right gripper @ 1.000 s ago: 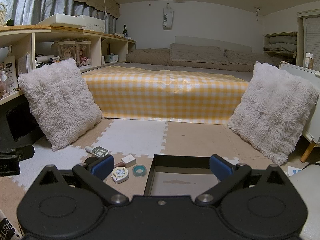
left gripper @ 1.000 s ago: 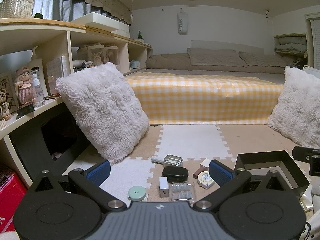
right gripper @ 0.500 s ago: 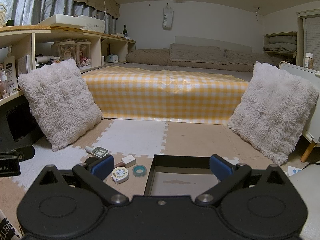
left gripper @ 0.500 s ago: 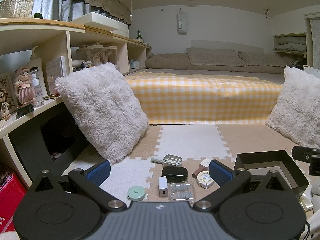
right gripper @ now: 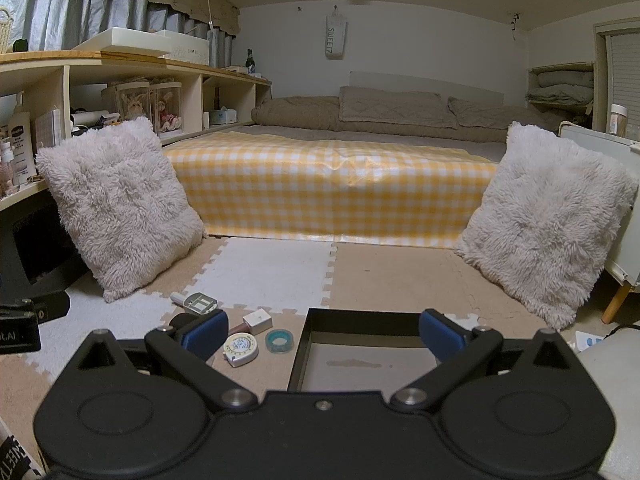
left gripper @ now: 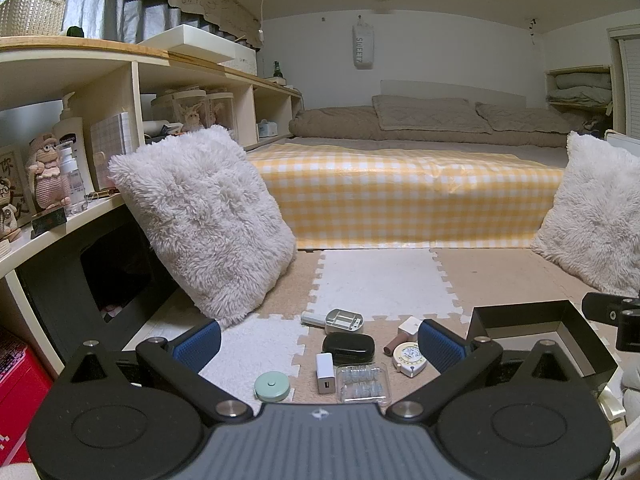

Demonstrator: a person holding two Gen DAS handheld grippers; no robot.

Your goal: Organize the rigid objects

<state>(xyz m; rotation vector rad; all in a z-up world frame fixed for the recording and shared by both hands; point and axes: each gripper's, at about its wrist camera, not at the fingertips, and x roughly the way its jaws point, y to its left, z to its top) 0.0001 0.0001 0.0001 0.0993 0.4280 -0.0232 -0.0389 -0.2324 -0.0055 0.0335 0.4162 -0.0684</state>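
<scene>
Small rigid items lie on the foam floor mat: a black case (left gripper: 348, 347), a white charger (left gripper: 325, 372), a clear plastic box (left gripper: 363, 383), a mint round tin (left gripper: 272, 386), a round tape measure (left gripper: 409, 356) (right gripper: 240, 348), a white-capped tube (right gripper: 254, 322), a teal tape roll (right gripper: 279, 340) and a grey clip device (left gripper: 340, 319) (right gripper: 196, 303). An empty black box (right gripper: 352, 360) (left gripper: 532, 332) stands to their right. My left gripper (left gripper: 320, 344) is open above the items. My right gripper (right gripper: 322, 338) is open above the box.
A fluffy white cushion (left gripper: 200, 220) leans on the shelf unit (left gripper: 60, 120) at the left. Another cushion (right gripper: 548, 220) stands at the right. A bed with a yellow checked cover (right gripper: 332, 192) fills the back. A red box (left gripper: 16, 364) is at the lower left.
</scene>
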